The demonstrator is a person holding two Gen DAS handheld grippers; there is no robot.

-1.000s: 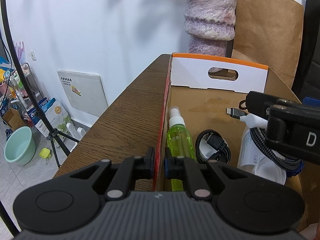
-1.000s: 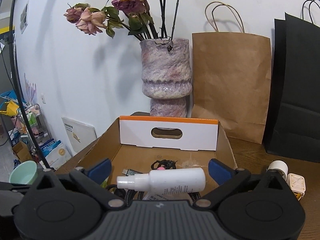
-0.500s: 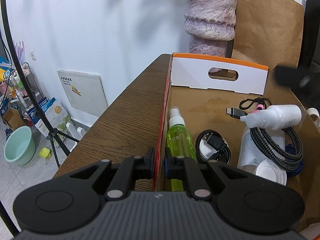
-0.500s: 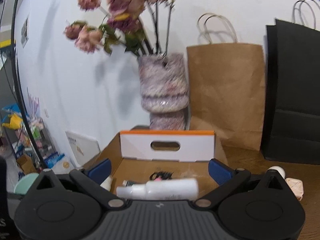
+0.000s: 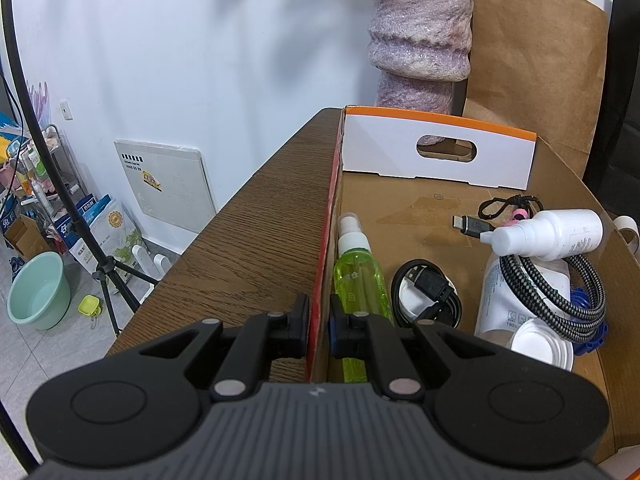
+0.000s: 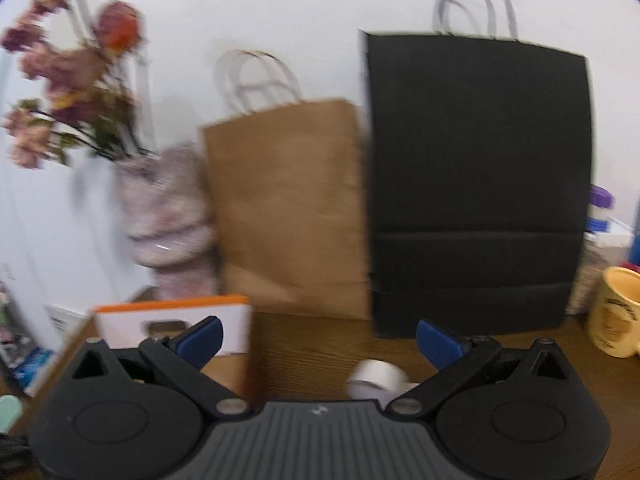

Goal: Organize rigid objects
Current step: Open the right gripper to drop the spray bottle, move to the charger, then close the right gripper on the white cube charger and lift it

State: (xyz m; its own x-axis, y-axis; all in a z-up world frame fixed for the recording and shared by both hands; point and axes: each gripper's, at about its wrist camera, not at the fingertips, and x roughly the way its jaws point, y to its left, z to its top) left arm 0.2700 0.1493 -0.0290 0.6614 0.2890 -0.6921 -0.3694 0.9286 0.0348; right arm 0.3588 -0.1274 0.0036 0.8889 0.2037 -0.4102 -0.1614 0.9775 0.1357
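White painted wall (image 5: 240, 52) behind a dark wood-grain desk (image 5: 256, 240). Pale grey tiled floor (image 5: 24, 360) to the left, lit evenly. On the floor: mint-green plastic basin (image 5: 36, 290), black tripod stand (image 5: 108, 276), wire storage rack (image 5: 40, 176) crowded with packets. Flat white panel (image 5: 166, 188) leans against the wall. Soft shadows fall across the upper wall.

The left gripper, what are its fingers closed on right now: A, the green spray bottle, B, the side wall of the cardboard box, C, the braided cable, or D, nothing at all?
B: the left gripper pinches the red-edged side wall of the cardboard box, one finger outside and one inside, with the green spray bottle lying free beside it.
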